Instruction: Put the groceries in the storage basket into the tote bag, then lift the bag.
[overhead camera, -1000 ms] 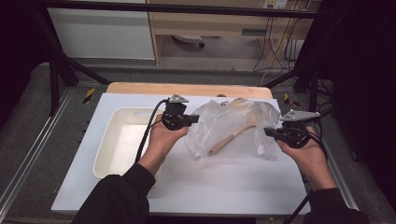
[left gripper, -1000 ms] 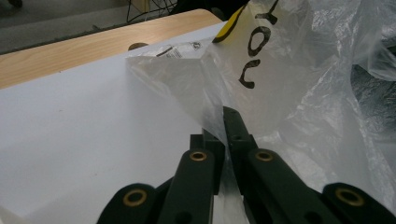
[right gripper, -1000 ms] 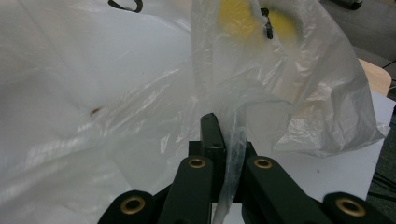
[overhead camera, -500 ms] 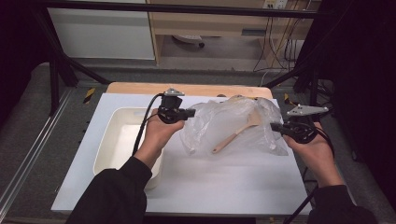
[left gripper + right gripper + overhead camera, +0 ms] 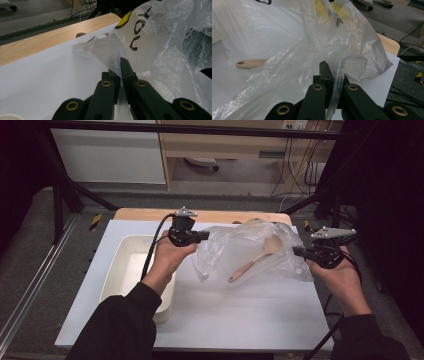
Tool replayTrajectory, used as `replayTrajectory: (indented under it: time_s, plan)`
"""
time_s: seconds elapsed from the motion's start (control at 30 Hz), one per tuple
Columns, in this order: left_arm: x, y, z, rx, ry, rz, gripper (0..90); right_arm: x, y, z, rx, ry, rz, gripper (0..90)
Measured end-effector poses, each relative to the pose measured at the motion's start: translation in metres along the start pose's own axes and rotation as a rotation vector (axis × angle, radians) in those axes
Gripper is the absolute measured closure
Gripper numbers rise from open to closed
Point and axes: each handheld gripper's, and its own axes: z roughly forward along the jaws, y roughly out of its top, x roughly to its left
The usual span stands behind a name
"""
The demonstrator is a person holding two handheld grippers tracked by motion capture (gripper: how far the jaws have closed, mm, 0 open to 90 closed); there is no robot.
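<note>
Clear plastic bag (image 5: 250, 252) lies on the white table top (image 5: 225, 315), right of centre, stretched between my two grippers. Inside it a wooden spatula (image 5: 255, 260) lies slanted, blade toward the far edge, handle end toward me; the right gripper view shows the handle (image 5: 249, 63) with its hole through the film. My left gripper (image 5: 202, 237) has its jaws pressed together on the bag's left edge; in the left gripper view a fold of film (image 5: 110, 52) runs down between the jaws. My right gripper (image 5: 298, 252) pinches the bag's right edge likewise, film bunched between the closed jaws (image 5: 335, 82). Black lettering and a yellow patch (image 5: 138, 25) are printed on the bag.

Around it: a white tray (image 5: 120, 280) sits on the table left of the bag, under my left forearm, apart from the bag. A wooden board (image 5: 150, 215) runs along the far edge of the table. Cables (image 5: 300, 175) hang beyond, on the floor side. Nothing lies between the grippers but the bag itself.
</note>
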Motion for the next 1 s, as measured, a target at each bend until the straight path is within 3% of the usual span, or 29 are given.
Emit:
replayTrajectory:
  time_s: [0.43, 1.0]
  plan:
    - [0.005, 0.008, -0.005, -0.012, -0.001, 0.004, 90.0, -0.009, 0.004, 0.001, -0.011, 0.006, 0.022, 90.0]
    - [0.022, 0.028, -0.017, -0.028, 0.008, -0.025, 90.0, -0.033, 0.026, -0.006, -0.043, 0.005, 0.092, 90.0]
